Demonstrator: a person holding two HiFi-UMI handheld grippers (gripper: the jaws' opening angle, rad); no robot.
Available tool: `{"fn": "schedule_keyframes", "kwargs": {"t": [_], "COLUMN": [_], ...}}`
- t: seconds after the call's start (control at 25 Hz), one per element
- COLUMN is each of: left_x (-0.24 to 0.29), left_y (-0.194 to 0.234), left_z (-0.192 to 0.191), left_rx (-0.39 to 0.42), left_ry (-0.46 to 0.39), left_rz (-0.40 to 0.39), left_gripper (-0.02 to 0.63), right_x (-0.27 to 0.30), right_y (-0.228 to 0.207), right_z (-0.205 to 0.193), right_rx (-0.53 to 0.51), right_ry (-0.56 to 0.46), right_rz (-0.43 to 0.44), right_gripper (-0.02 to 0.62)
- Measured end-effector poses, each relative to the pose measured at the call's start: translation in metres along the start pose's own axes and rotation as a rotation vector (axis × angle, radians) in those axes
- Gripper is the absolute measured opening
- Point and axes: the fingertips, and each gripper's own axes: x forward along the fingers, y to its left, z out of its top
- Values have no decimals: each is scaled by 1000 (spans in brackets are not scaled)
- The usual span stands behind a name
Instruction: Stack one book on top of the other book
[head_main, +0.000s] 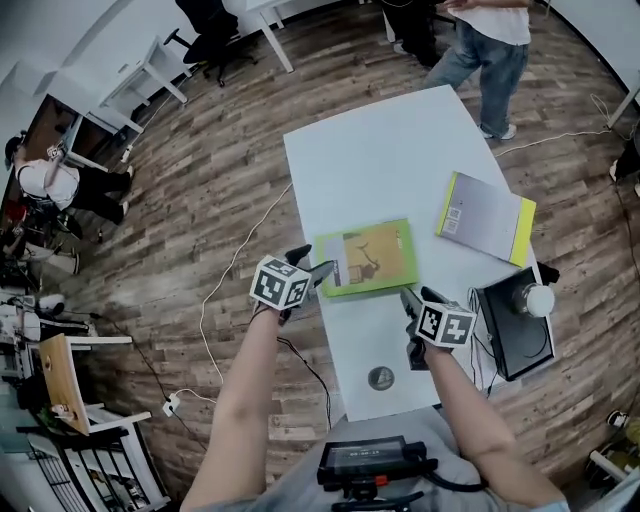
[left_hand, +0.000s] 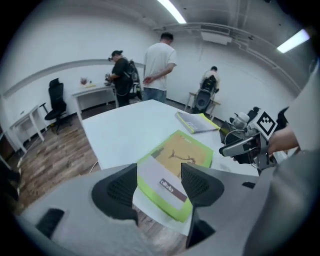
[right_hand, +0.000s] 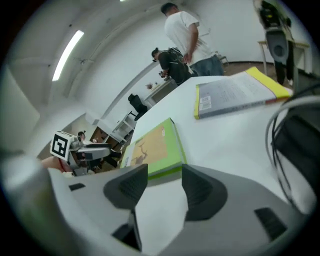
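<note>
A green book lies flat in the middle of the white table; it also shows in the left gripper view and the right gripper view. A grey book with a yellow spine lies apart from it, further right and back. My left gripper hovers at the green book's left edge, jaws open; the book's near corner shows beyond them. My right gripper is just off the book's near right corner, open over bare table.
A black stand with a white round object and cables sits at the table's right edge. A small round disc lies near the front edge. A person stands at the far end; desks and chairs line the left.
</note>
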Motion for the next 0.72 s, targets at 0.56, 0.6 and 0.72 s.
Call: {"fn": "schedule_keyframes", "kwargs": {"t": [0.56, 0.6, 0.72], "left_x": [87, 91, 102], "left_y": [-22, -22, -24], "left_z": [58, 57, 51], "left_rx": [437, 440, 442], "left_ry": [254, 271, 327], "left_rz": [-271, -284, -339], "left_gripper": [267, 267, 267], "right_x": [38, 41, 49], "right_y": [57, 57, 56], "right_z": [-25, -26, -25], "right_rx": [618, 666, 779], "right_ry": [-4, -7, -11], "right_rz": [159, 164, 182], "right_gripper": [193, 193, 193]}}
